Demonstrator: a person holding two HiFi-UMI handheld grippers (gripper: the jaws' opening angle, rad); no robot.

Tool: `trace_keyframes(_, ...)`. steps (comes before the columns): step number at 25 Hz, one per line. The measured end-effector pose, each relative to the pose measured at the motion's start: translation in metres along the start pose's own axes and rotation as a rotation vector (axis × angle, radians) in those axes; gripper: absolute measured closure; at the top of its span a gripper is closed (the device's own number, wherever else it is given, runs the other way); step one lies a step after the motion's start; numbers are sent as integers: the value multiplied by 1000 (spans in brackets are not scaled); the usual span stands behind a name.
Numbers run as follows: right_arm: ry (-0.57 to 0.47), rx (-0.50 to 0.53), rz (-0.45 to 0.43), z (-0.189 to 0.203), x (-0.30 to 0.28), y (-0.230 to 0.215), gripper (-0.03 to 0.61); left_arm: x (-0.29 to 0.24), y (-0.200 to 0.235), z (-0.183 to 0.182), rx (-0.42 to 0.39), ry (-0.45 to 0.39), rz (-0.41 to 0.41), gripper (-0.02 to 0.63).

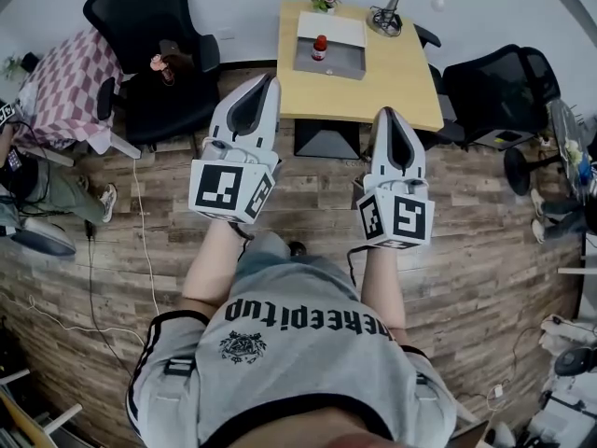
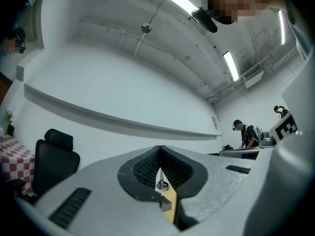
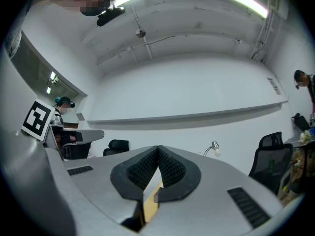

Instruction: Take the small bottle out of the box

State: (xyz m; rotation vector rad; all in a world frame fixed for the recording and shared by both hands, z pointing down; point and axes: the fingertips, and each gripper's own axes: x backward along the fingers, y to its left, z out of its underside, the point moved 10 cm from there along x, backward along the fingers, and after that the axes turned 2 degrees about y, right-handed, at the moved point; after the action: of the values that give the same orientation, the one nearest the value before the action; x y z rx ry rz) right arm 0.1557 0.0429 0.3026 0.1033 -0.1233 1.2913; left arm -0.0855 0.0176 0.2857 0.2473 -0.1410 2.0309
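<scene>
I hold the left gripper [image 1: 271, 80] and the right gripper [image 1: 386, 113] side by side, well short of the table [image 1: 401, 87]. Both sets of jaws are clenched, with nothing between them. The small bottle [image 1: 320, 48] stands upright inside the box [image 1: 347, 62] on the table.

small red-capped bottle [image 1: 320, 47] upright inside open grey box [image 1: 328, 61].
</scene>
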Motion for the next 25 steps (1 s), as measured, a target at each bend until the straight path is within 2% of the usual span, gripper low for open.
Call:
trace_keyframes(11,22,4,23,16,-51,-23,575,-60,23,23,17,11,25,611)
trace_keyframes(25,21,18,94,26,-195,-50,575,-201,105,45,32,7,101,611)
